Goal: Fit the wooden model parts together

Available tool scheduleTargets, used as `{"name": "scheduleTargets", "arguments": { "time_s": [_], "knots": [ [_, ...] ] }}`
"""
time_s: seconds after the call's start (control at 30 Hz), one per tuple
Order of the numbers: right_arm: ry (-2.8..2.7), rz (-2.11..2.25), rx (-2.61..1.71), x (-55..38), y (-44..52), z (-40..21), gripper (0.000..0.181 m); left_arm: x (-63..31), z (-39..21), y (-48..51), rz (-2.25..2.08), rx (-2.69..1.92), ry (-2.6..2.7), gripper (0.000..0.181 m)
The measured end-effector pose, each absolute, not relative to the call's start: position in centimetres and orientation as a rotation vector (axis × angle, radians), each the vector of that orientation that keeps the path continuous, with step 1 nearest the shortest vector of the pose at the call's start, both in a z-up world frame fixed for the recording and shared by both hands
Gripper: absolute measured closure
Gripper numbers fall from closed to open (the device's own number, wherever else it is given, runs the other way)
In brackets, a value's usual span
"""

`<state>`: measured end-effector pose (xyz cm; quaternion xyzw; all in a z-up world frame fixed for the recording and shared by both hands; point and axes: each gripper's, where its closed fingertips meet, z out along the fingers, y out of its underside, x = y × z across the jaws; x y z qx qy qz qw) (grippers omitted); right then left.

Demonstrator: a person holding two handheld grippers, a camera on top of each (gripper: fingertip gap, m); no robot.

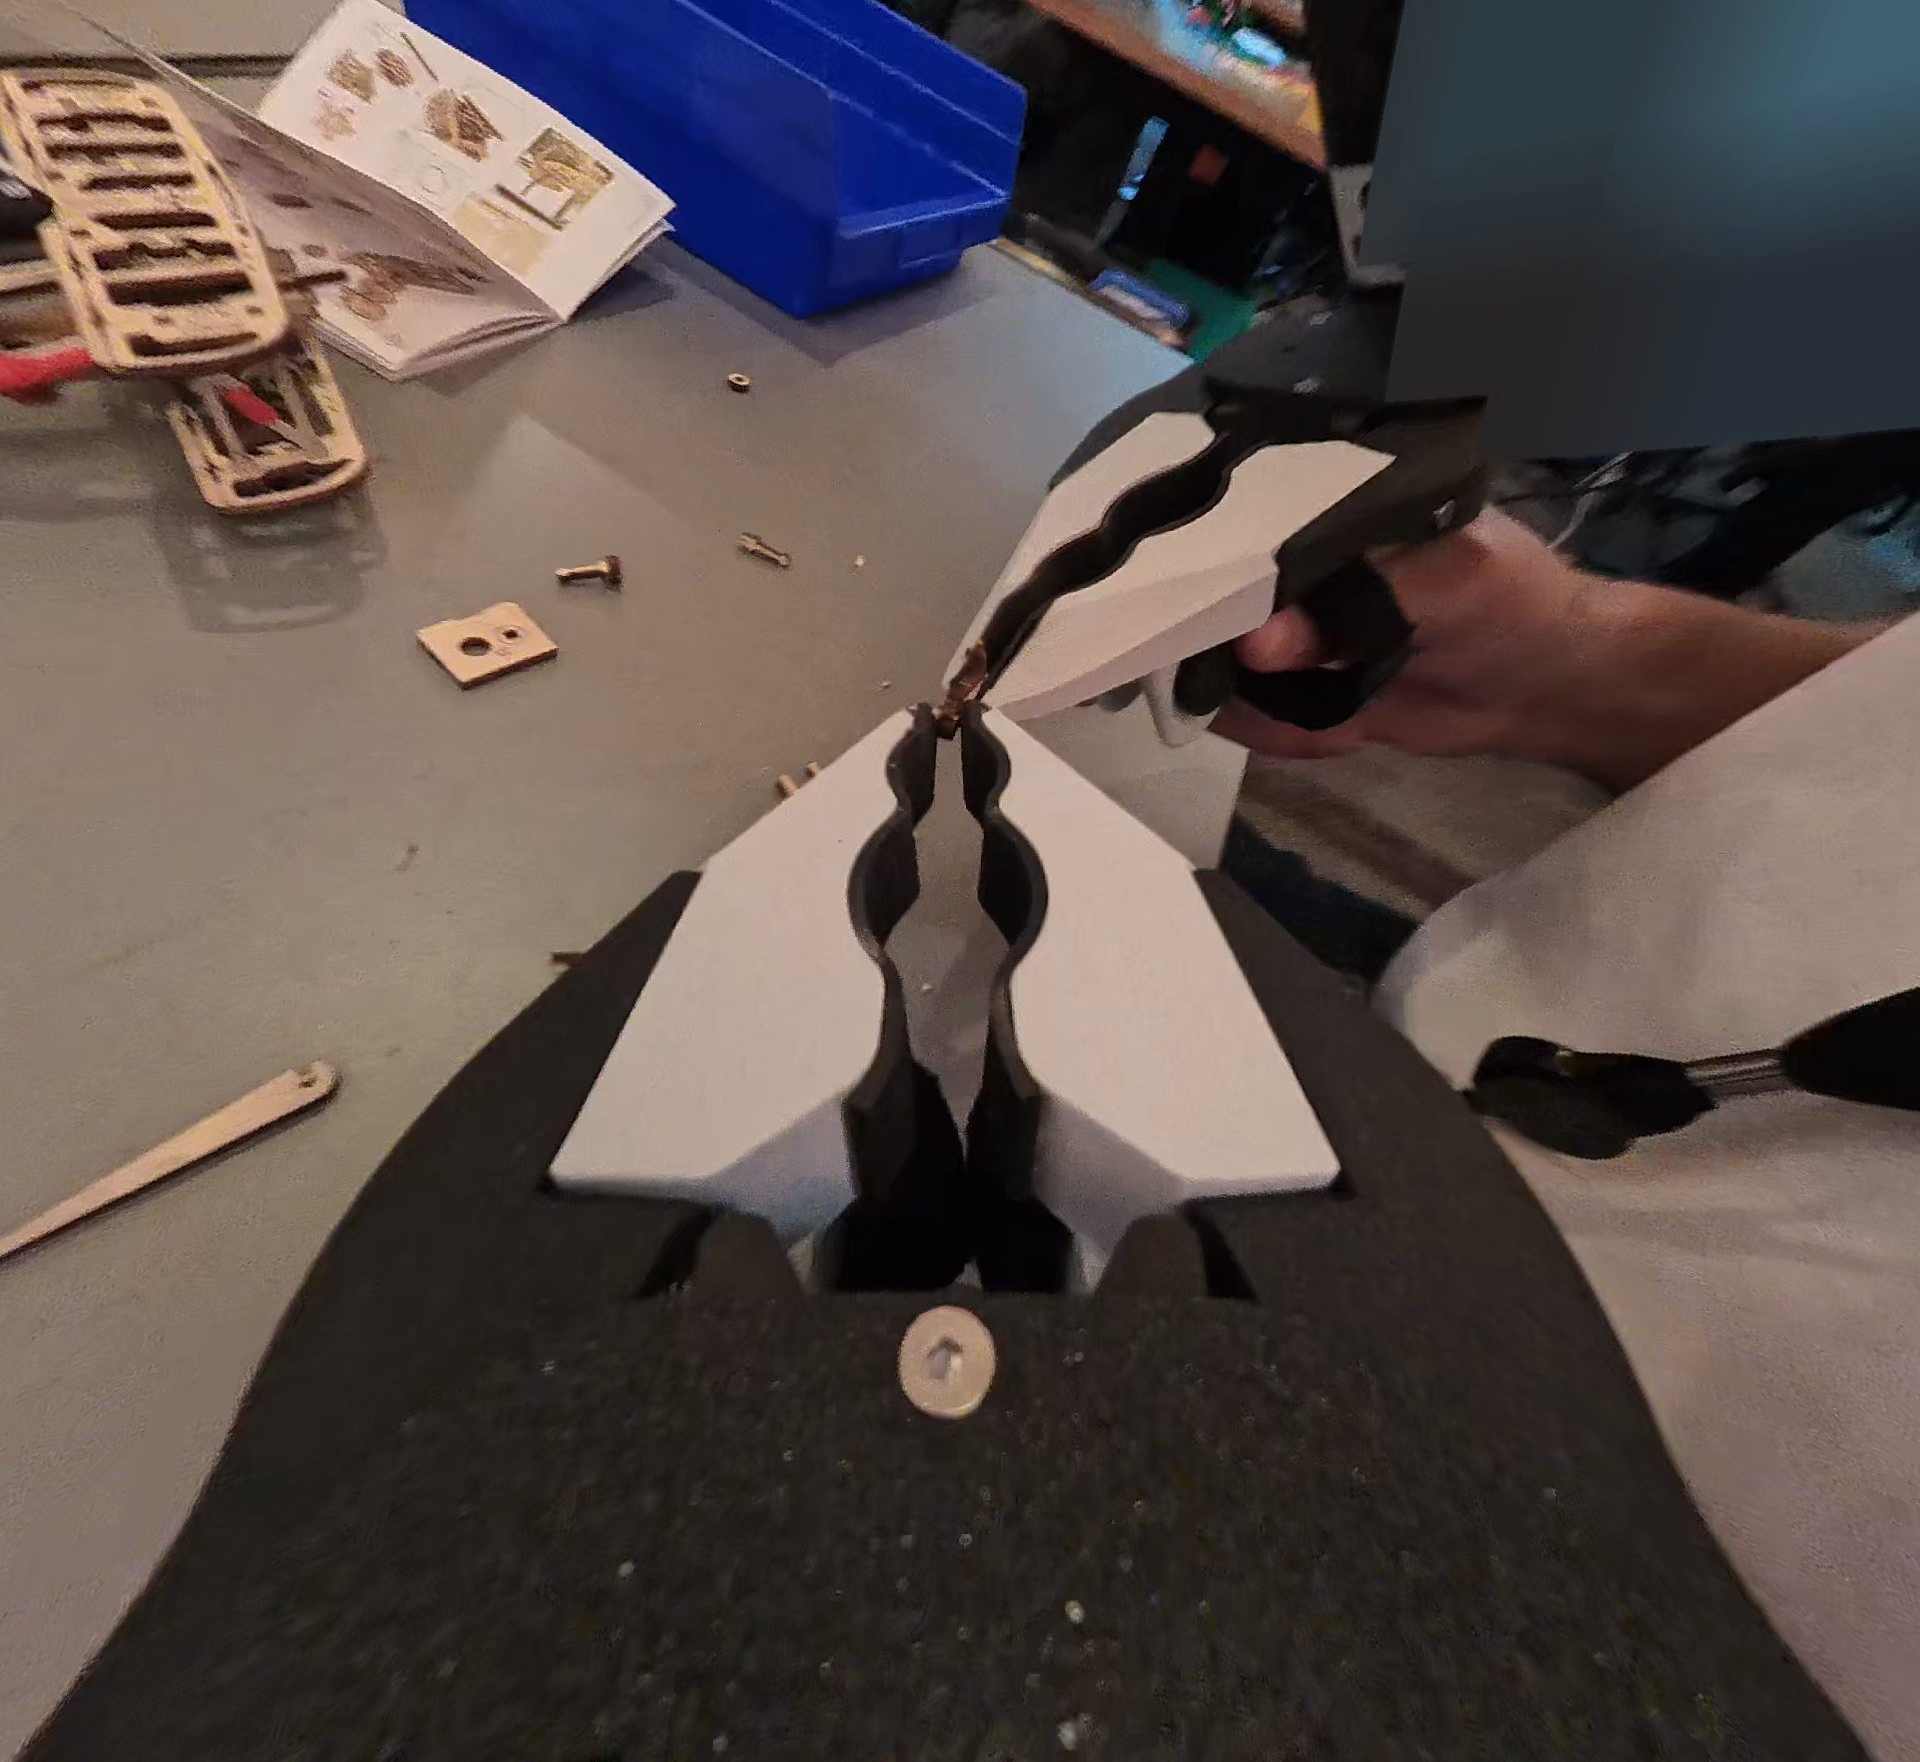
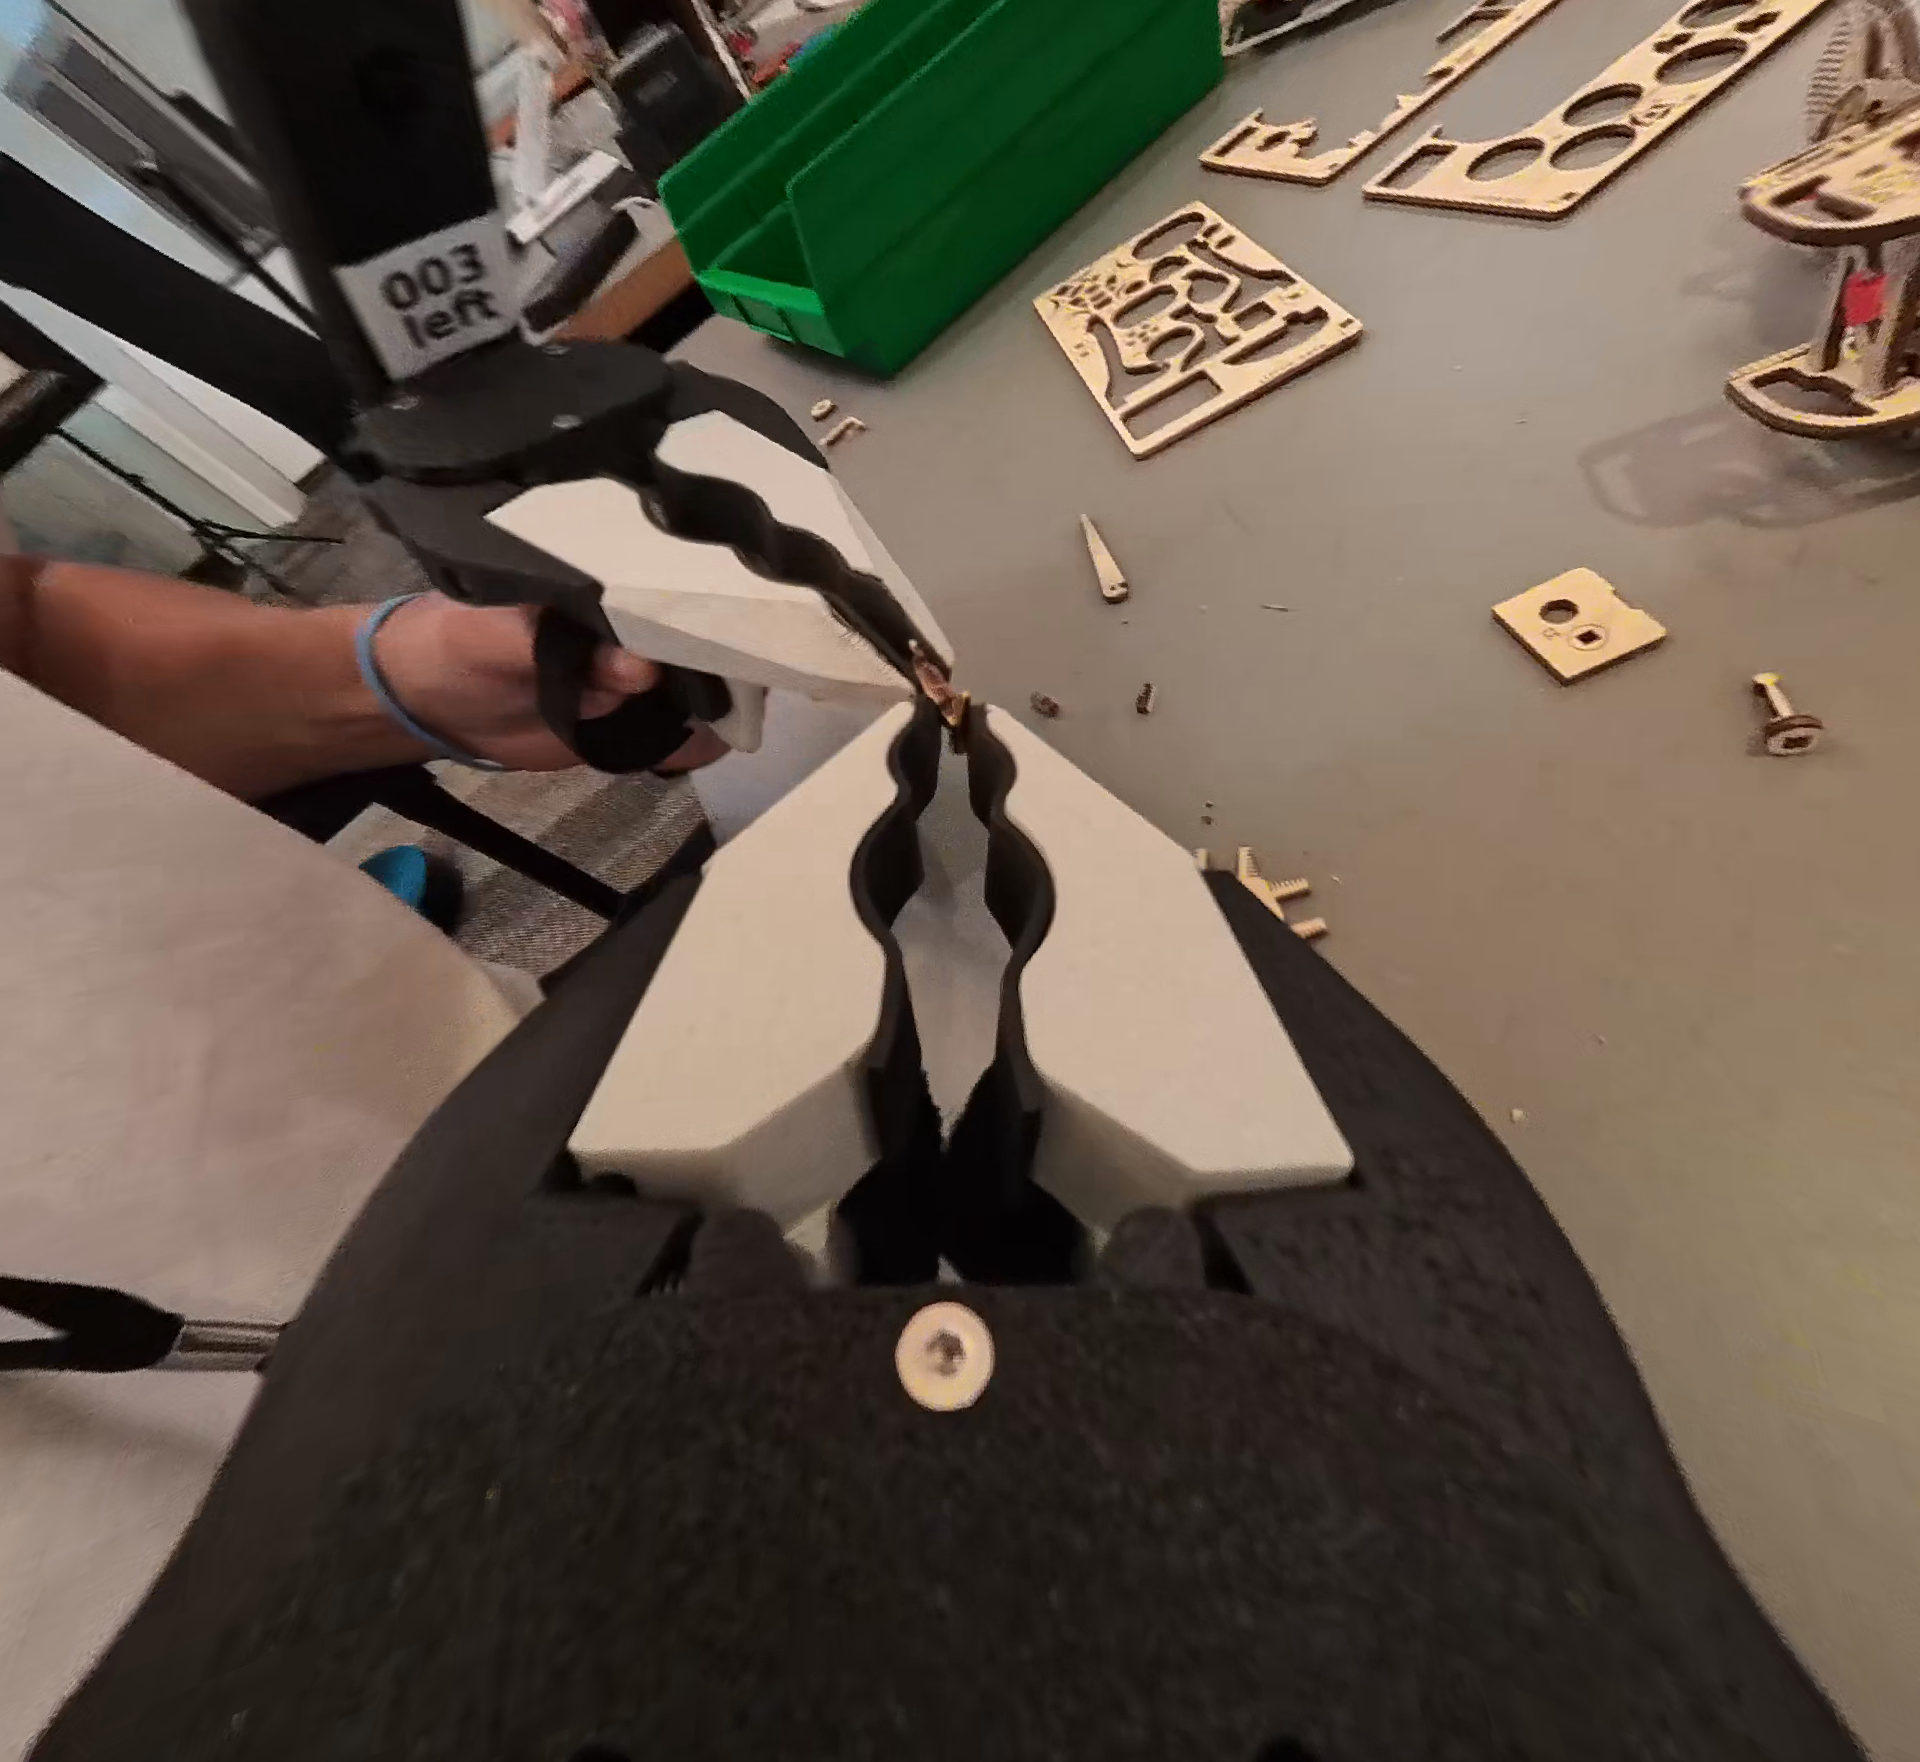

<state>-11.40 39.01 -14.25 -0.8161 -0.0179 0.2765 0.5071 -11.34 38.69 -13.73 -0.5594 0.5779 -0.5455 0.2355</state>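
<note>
In the left wrist view my left gripper point(image 1: 943, 725) has its jaws nearly closed on a small brown wooden part point(image 1: 949, 723) at the tips. My right gripper point(image 1: 975, 673) comes in from the right, shut on another small wooden part point(image 1: 970, 673). The two parts touch tip to tip just above the grey table point(image 1: 312, 829). The right wrist view shows the same meeting: my right gripper point(image 2: 951, 720) holds its small part point(image 2: 957, 711), and the left gripper point(image 2: 925, 663) comes in from the left with its part point(image 2: 928, 673). How the parts join is too small to tell.
A blue bin point(image 1: 707, 71), an open booklet point(image 1: 457, 164), a partly built wooden model point(image 1: 156, 258), a square wooden plate point(image 1: 486, 642), pins point(image 1: 590, 572) and a stick point(image 1: 166, 1156) lie on the table. A green bin point(image 2: 956, 123) and cut-out wooden sheets point(image 2: 1195, 325) also show. Only a small space, under 4 cm, lies between the two pairs of fingers. The square wooden plate point(image 1: 486, 642) is about 15 centimeters from both grippers' fingertips. Look for it in the right wrist view point(image 2: 1561, 617) too.
</note>
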Motion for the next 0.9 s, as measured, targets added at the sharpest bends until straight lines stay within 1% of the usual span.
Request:
{"name": "scheduleTargets", "arguments": {
  "time_s": [0.1, 0.13, 0.23, 0.3, 0.37, 0.43, 0.47, 0.5, 0.53, 0.57, 0.63, 0.77, 0.9],
  "knots": [
    [-0.11, 0.496, -2.032, -11.3, 39.1, -15.1, 0.177, -11.3, -14.5, 38.8, -1.332, -1.494, 1.635, 0.179],
    [-0.089, 0.552, -2.027, -11.3, 39.1, -14.9, 0.177, -11.3, -14.4, 38.8, -1.326, -1.481, 1.636, 0.178],
    [0.08, 0.978, -1.911, -11.5, 38.7, -13.9, 0.178, -11.2, -13.6, 38.5, -1.466, -1.485, 1.616, 0.177],
    [0.114, 1.215, -1.907, -11.8, 37.9, -14.2, 0.179, -11.7, -13.9, 37.9, -1.56, -1.485, 1.708, 0.174],
    [0.044, 1.276, -2.006, -11.9, 36.7, -15.3, 0.18, -12.5, -14.3, 37.6, -1.595, -1.465, 1.792, 0.166],
    [-0.073, 1.201, -2.129, -11.9, 35.9, -16.6, 0.179, -13.2, -14.5, 37.2, -1.561, -1.409, 1.877, 0.164],
    [-0.137, 1.236, -2.154, -12.4, 35.3, -16.6, 0.18, -13.5, -14.6, 36.7, -1.539, -1.352, 1.936, 0.163],
    [-0.18, 1.313, -2.18, -13.1, 34.6, -16.5, 0.18, -13.9, -15.0, 36.1, -1.486, -1.283, 2.016, 0.16],
    [-0.191, 1.352, -2.215, -13.3, 34.3, -16.8, 0.18, -14.1, -15.4, 35.8, -1.401, -1.21, 2.08, 0.152],
    [-0.186, 1.423, -2.212, -13.5, 34.2, -16.6, 0.18, -14.3, -15.5, 35.5, -1.331, -1.128, 2.121, 0.151],
    [-0.192, 1.635, -2.196, -14.2, 33.5, -15.9, 0.179, -14.9, -15.2, 34.6, -1.306, -0.999, 2.168, 0.152],
    [-0.412, 1.867, -2.171, -15.2, 31.9, -14.5, 0.179, -15.9, -15.3, 33.1, -1.337, -0.9, 2.253, 0.154],
    [-0.557, 1.878, -2.211, -16.0, 31.7, -14.5, 0.179, -16.1, -15.0, 32.3, -1.323, -0.834, 2.258, 0.165]
  ]
}}
